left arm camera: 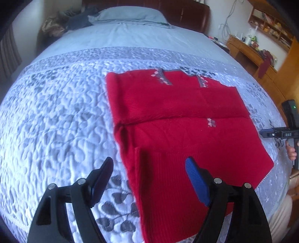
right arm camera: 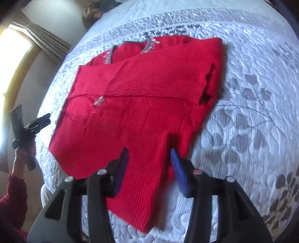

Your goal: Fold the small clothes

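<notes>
Lying flat on quilted bedspread (left arm camera: 56,115): red knit sweater (left arm camera: 177,119), sleeves folded across the body, ribbed sleeve end trailing toward the near edge of the bed.

Hovering over that ribbed end: left gripper (left arm camera: 149,179), jaws spread wide, gripping nothing. Straddling the sweater's left border, dark pad over bare quilt, blue pad (left arm camera: 198,183) over red knit.

Hanging above the same sleeve end from the other side: right gripper (right arm camera: 149,168), jaws parted wide, holding nothing. Ribbed sleeve (right arm camera: 142,187) running between the two pads; touching or clear, cannot tell.

Showing at the left margin of the right wrist view, beside the sweater's far edge: a black gripper in a hand (right arm camera: 24,153).

Resting at the head of the bed: grey pillow (left arm camera: 129,16). Standing well off to the right: wooden desk (left arm camera: 248,50).
</notes>
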The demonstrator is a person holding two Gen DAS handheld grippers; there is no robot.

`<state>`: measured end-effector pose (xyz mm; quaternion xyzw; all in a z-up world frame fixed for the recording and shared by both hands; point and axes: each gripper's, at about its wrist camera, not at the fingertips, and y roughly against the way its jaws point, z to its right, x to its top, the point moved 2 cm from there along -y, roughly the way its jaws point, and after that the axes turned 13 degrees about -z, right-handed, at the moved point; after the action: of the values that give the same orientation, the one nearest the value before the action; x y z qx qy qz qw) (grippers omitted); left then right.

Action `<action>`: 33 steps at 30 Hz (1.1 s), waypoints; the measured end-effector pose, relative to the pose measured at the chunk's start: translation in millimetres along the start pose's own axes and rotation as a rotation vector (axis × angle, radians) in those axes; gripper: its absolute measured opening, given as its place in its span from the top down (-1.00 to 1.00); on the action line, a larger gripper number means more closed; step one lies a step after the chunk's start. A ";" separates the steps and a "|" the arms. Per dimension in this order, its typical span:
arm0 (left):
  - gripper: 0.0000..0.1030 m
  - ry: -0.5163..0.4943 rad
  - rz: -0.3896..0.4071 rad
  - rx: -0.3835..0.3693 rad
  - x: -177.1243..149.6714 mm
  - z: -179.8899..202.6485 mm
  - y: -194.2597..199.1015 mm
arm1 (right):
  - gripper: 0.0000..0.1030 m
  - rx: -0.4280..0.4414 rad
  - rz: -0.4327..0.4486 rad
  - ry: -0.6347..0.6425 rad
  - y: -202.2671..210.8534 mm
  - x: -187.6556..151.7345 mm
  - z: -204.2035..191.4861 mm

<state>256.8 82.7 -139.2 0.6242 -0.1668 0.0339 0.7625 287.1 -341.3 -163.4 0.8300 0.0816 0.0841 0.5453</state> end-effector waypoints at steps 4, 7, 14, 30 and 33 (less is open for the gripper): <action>-0.55 -0.074 -0.002 -0.008 9.8 9.7 -12.7 | -0.01 0.003 -0.033 -0.001 -13.7 8.8 4.0; -0.54 -0.102 -0.029 0.025 14.0 10.8 -25.2 | -0.02 -0.017 -0.049 0.015 -24.2 11.6 1.4; -0.05 -0.155 -0.028 -0.064 5.2 20.1 -26.3 | 0.91 -0.008 -0.029 0.097 -20.2 5.1 -11.4; 0.12 -0.064 -0.098 -0.124 2.2 -5.0 -46.0 | 0.61 -0.004 -0.054 0.076 -34.7 5.8 -7.6; 0.69 -0.048 -0.102 -0.127 3.3 -9.1 -43.8 | 0.92 -0.006 -0.046 0.073 -35.4 5.1 -7.6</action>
<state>273.1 81.4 -181.0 0.5831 -0.1546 -0.0306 0.7970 288.8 -319.5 -192.7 0.8226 0.1203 0.1021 0.5463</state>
